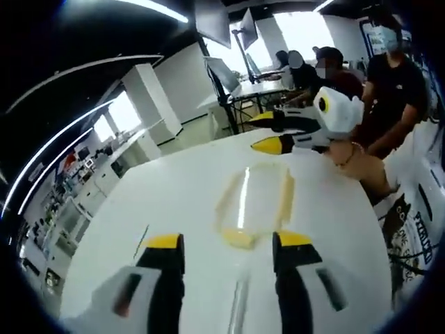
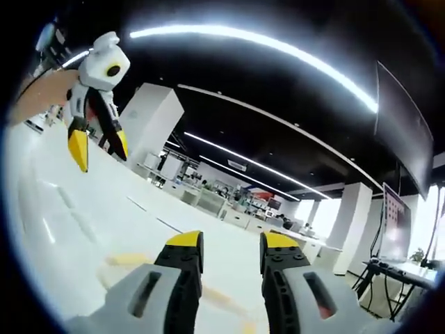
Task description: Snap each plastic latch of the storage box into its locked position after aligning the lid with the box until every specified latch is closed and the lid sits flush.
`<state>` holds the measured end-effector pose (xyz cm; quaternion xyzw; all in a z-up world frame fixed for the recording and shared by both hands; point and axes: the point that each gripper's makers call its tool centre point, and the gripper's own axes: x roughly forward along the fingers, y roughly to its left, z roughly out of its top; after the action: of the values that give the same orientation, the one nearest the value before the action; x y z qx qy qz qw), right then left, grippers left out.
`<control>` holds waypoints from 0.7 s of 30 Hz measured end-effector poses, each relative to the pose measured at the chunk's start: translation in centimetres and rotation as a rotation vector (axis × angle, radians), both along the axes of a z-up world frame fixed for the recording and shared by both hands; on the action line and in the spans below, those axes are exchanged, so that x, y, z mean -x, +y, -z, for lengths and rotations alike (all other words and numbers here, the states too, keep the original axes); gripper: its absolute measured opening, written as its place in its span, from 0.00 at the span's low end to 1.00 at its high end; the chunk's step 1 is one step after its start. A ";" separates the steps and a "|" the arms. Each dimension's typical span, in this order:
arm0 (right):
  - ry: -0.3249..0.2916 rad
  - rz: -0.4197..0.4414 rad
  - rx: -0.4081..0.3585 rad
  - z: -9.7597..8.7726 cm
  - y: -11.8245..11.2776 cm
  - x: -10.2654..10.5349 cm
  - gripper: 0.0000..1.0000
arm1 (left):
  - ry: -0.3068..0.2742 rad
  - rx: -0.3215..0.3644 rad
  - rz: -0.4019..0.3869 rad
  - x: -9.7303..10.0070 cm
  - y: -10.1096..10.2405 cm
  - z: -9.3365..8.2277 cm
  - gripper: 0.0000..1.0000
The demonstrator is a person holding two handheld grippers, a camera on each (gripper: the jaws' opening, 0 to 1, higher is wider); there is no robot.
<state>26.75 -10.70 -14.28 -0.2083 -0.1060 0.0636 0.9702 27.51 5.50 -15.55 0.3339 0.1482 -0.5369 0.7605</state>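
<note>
Left gripper (image 1: 226, 249) jaws apart, empty — clear plastic storage box with yellow latches (image 1: 252, 207) lies dead ahead, long axis pointing away; right gripper (image 1: 281, 132) open, upper right beyond it.

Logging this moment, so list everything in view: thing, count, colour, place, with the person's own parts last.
Storage box: one, clear with pale yellow latches, on the white table ahead of the left gripper's jaws.
Table: one, white, under the box.
Desks: several, white tops on dark frames, behind the table.
Monitors: a few, dark, on the desks.
Ceiling lights: long strips, white, overhead.
People: several, dark clothes, beyond the table.
Left gripper: one, black jaws with yellow tips, open and empty, near the box.
Right gripper: one, same colours, open and empty, raised above the table.
Hand: one, holding the right gripper.
</note>
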 end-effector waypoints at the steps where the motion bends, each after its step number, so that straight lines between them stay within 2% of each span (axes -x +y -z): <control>1: 0.000 0.003 0.000 0.0 -0.1 0.0 0.32 | -0.001 -0.006 0.001 -0.1 -0.1 0.1 0.54; 5: 0.008 0.017 -0.001 0.1 -0.3 -0.2 0.32 | 0.027 -0.054 0.019 -0.9 -1.8 1.3 0.53; 11: 0.013 0.036 -0.031 0.0 -1.0 -0.3 0.32 | 0.058 -0.125 0.036 -2.1 -3.0 2.5 0.53; 21: 0.016 0.070 -0.084 0.0 -1.9 -0.4 0.32 | 0.096 -0.232 0.060 -3.2 -3.8 5.2 0.57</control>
<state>27.14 -12.61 -14.25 -0.1705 -0.0933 0.0267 0.9806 30.73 1.74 -20.76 0.3977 0.2353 -0.5540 0.6925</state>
